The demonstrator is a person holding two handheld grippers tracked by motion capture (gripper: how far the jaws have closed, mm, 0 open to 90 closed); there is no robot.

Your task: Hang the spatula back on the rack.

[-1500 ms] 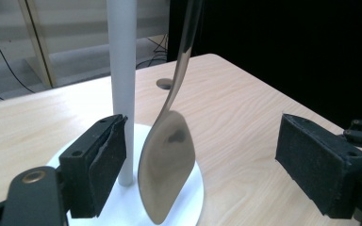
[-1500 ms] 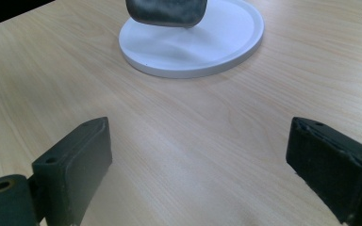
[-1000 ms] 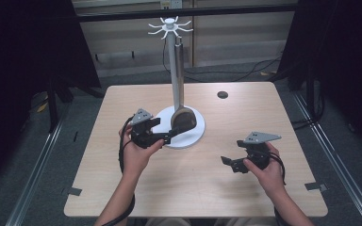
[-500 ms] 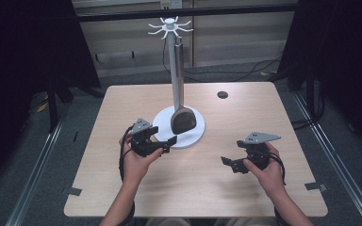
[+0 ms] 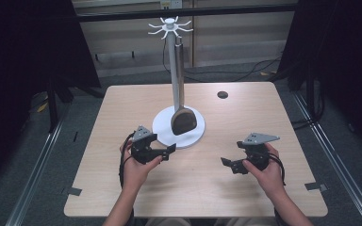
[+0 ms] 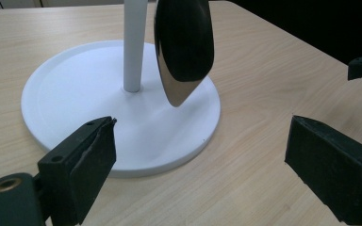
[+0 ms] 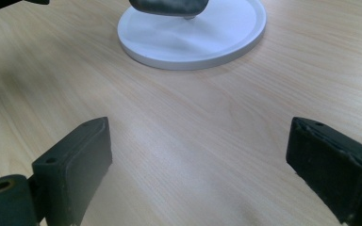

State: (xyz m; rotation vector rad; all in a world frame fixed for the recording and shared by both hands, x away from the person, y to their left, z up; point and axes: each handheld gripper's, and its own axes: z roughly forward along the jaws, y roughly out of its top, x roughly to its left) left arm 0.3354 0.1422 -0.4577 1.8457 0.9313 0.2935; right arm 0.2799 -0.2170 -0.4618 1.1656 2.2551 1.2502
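High view: spatula (image 5: 184, 121) hangs from white rack (image 5: 178, 136), blade just above base; hanging looks done. Left claw (image 5: 170, 149) near base rim, jaws just opened wide, nothing between. Right claw (image 5: 227, 163) wide, empty, over bench (image 5: 283, 122). Left: withdraw.

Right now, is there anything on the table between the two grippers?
No. In the high view, only bare wooden table lies between the left gripper and the right gripper; the white stand base sits farther back.
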